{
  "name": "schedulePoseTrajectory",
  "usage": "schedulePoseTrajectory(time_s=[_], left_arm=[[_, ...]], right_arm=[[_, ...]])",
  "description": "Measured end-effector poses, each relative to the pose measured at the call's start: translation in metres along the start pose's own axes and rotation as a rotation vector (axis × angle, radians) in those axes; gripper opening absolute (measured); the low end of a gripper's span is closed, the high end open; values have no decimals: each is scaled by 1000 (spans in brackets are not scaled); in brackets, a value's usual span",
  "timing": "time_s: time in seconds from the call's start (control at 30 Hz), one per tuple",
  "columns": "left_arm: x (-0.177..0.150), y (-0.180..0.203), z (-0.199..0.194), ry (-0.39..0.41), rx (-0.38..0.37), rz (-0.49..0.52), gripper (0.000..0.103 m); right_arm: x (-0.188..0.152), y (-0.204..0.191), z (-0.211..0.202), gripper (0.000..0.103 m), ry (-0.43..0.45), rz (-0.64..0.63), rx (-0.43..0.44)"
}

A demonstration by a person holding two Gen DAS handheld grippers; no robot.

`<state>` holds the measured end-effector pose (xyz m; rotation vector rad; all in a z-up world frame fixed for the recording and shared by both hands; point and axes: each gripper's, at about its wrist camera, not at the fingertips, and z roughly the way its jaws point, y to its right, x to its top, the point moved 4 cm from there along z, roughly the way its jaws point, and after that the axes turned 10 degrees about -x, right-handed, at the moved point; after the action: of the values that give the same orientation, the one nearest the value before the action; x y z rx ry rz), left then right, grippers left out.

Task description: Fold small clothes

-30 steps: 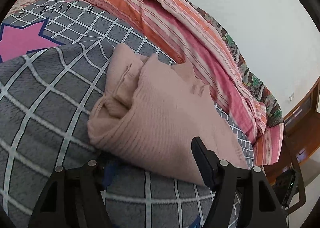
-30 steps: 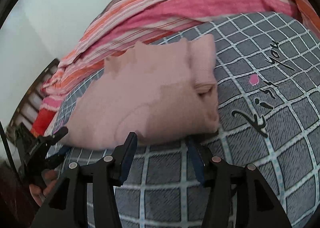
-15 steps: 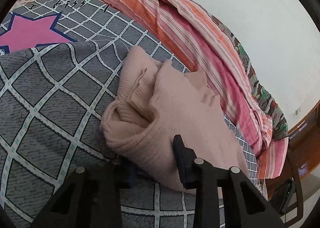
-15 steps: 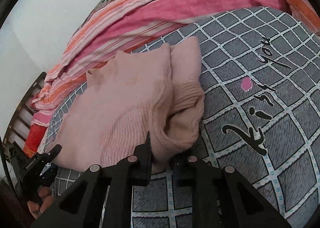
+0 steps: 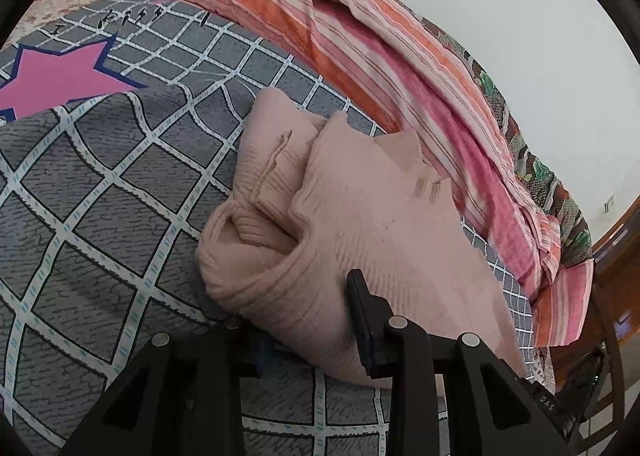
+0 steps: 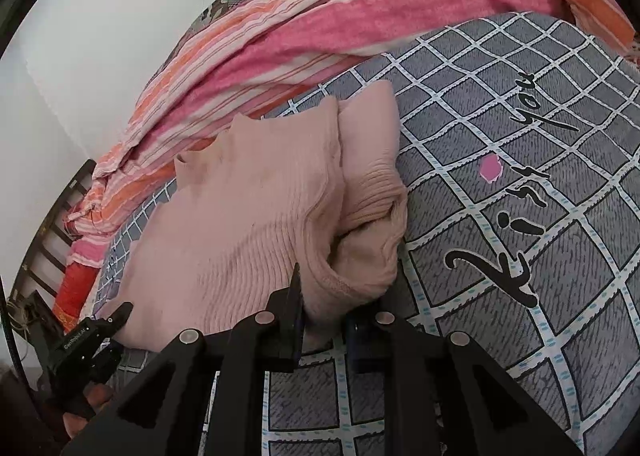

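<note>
Both grippers, left (image 5: 308,320) and right (image 6: 324,320), have just clamped the sweater's (image 5: 360,223) near hem; folding it far-ward seems next.

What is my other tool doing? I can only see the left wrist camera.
Observer: In the right wrist view, the right tool is shut on the near corner of the pale pink knitted sweater.
Child: What's next to the sweater on that side?
Observer: Big black cursive letters printed on the grey checked blanket.
Child: Can you see my left tool from there?
Observer: Yes, the left tool sits at the sweater's other near corner, with a hand gripping its handle.
</note>
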<state>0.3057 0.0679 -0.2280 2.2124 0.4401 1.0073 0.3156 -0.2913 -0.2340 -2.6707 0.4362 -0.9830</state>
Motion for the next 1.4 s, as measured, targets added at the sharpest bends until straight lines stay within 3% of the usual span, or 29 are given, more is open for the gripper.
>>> schedulePoseTrajectory(time_s=[0.3, 0.5, 1.4], left_arm=[[0, -1, 0, 0, -13, -13, 31], [0, -4, -2, 13, -34, -41, 12], [-16, 9, -44, 102, -84, 13, 9]], right_arm=[[0, -2, 3, 20, -17, -17, 2], [-1, -2, 1, 10, 9, -17, 2], [-13, 0, -40, 8, 102, -23, 51]])
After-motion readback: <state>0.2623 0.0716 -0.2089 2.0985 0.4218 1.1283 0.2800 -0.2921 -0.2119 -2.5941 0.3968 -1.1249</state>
